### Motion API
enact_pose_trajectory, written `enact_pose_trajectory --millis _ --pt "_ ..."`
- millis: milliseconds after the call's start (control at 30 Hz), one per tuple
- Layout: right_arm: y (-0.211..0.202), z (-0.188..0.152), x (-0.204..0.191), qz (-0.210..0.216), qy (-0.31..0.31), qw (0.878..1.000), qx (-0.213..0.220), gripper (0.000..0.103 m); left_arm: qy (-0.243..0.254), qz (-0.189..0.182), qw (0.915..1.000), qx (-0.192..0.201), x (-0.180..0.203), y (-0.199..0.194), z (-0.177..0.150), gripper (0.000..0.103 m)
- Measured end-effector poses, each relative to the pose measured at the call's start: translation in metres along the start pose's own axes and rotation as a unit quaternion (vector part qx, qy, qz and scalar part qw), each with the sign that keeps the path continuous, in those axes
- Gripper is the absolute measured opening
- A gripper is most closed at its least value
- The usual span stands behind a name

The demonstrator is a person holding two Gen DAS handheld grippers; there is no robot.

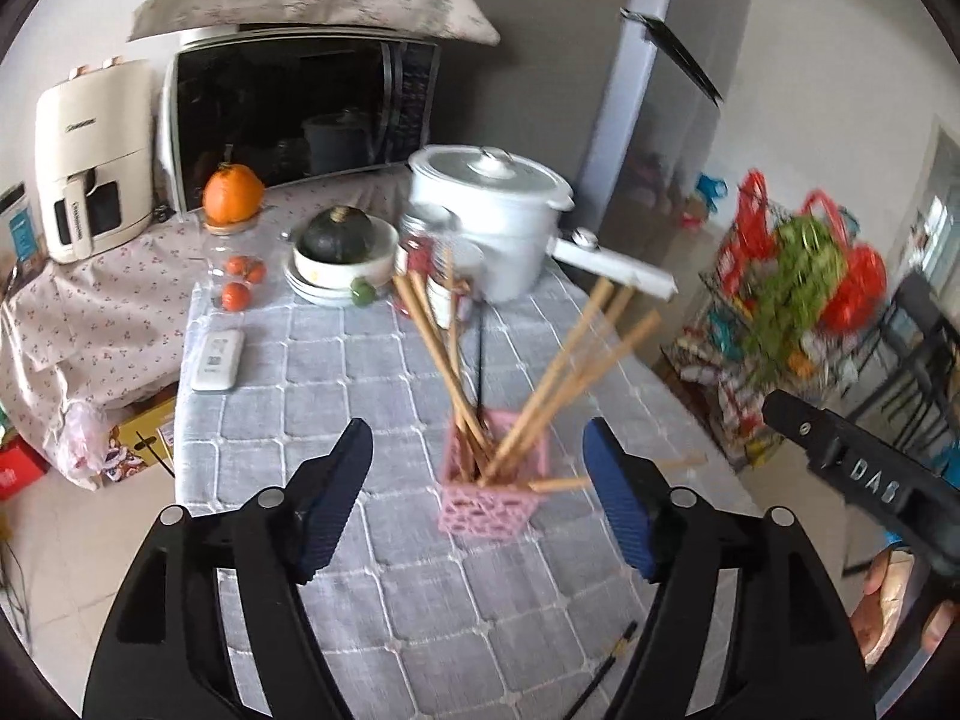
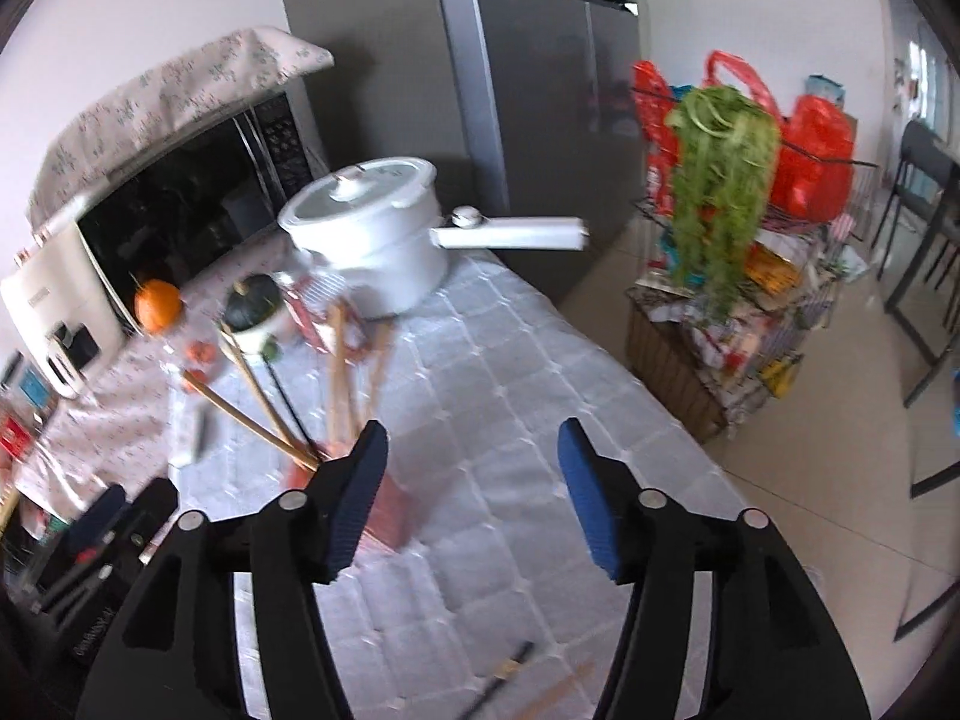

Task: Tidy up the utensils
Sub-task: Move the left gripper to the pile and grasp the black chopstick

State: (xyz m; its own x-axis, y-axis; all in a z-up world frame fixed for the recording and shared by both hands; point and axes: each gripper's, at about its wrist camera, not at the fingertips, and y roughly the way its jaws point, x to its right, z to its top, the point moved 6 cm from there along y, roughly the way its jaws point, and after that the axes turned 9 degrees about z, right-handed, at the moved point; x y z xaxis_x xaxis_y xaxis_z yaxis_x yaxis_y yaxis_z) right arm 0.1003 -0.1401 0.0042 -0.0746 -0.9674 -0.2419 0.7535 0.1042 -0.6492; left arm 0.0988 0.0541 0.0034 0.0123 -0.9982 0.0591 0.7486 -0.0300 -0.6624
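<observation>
Nearest, the left hand-held gripper (image 1: pixel 474 504) is seen spread wide with nothing between its pads, and the right hand-held gripper (image 2: pixel 471 492) is likewise spread and empty. On the quilted worktop (image 1: pixel 360 360) just below them, a black chopstick (image 2: pixel 501 681) and a wooden one (image 2: pixel 555 693) are left loose, and another wooden stick (image 1: pixel 558 484) lies beside the pink lattice holder (image 1: pixel 489 495). Further in, most wooden chopsticks (image 1: pixel 558 387) are already stood in that holder, fanned and tilted. The task is judged largely done. Beyond, a white pot (image 1: pixel 492 210) is seen.
</observation>
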Motion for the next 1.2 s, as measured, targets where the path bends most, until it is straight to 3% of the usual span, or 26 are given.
enact_pose_trajectory --millis 133,300,500,633,733,833,900,933,1067,1200 --pt "0.004 -0.021 0.022 -0.027 0.006 1.000 -0.010 0.071 0.023 0.001 0.9997 -0.011 0.014 0.005 -0.015 0.075" --pt "0.004 -0.043 0.055 -0.060 0.039 0.997 -0.007 0.093 0.053 -0.001 0.9980 -0.036 0.028 0.018 -0.032 0.088" --pt "0.009 -0.078 0.098 -0.087 0.088 0.992 -0.036 0.094 0.097 -0.020 0.9898 -0.102 0.055 0.043 -0.065 0.093" --pt "0.010 -0.108 0.126 -0.094 0.123 0.986 -0.066 0.094 0.137 -0.040 0.9758 -0.166 0.076 0.064 -0.096 0.094" --pt "0.008 -0.137 0.149 -0.091 0.161 0.978 -0.096 0.094 0.165 -0.065 0.9554 -0.236 0.092 0.084 -0.129 0.094" --pt "0.006 -0.164 0.168 -0.077 0.206 0.967 -0.128 0.094 0.180 -0.077 0.9368 -0.290 0.102 0.099 -0.155 0.089" --pt "0.005 -0.175 0.175 -0.066 0.232 0.960 -0.140 0.094 0.194 -0.079 0.9277 -0.309 0.108 0.105 -0.167 0.082" --pt "0.003 -0.180 0.177 -0.062 0.241 0.958 -0.143 0.094 0.202 -0.080 0.9236 -0.316 0.111 0.107 -0.172 0.074" --pt "-0.001 -0.187 0.180 -0.069 0.236 0.958 -0.145 0.094 0.213 -0.079 0.9201 -0.319 0.117 0.112 -0.180 0.057" --pt "0.000 -0.190 0.180 -0.065 0.239 0.957 -0.151 0.094 0.221 -0.085 0.9186 -0.317 0.127 0.114 -0.186 0.052"
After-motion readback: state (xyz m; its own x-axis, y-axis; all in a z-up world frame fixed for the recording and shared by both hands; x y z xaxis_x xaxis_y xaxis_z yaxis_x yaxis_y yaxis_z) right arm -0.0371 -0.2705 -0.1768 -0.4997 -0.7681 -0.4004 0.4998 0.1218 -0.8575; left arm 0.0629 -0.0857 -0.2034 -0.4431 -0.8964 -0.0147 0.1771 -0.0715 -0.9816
